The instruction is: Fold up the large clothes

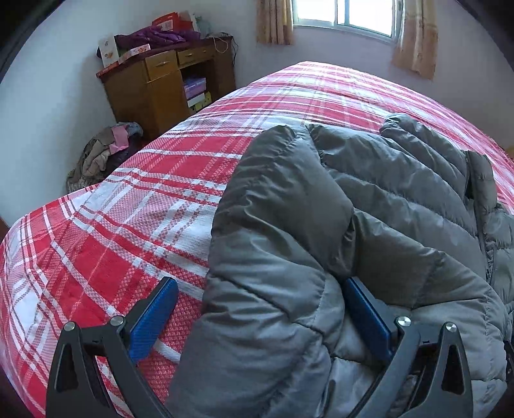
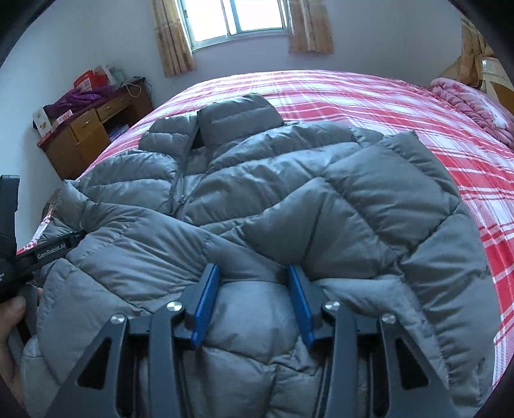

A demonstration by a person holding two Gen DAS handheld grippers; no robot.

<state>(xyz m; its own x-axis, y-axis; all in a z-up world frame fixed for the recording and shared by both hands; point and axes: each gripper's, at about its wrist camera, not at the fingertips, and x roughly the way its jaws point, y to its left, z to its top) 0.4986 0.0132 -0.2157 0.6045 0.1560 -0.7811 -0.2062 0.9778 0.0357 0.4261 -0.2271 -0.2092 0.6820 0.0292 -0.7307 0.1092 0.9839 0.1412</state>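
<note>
Jacket: grey quilted puffer jacket [image 2: 257,199], sleeves folded inward, collar toward window.
Location: lying on bed [image 1: 112,225], red-and-white plaid cover.
Left gripper [image 1: 260,318]: jaws wide, sleeve fold between, not pinched.
Right gripper [image 2: 253,305]: jaws half-closed, squeezing hem padding.
Room: wooden desk [image 1: 160,90], curtained window [image 2: 237,19].

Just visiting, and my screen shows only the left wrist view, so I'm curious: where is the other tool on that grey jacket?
Observer: The right tool sits at the jacket's near edge, a puffy fold between its pads.
Operator: Anything else on the bed?
Observer: A pink blanket, bunched at the far right corner.
Operator: Can you see the person?
Observer: Only a hand at the left edge, gripping a black handle.
</note>
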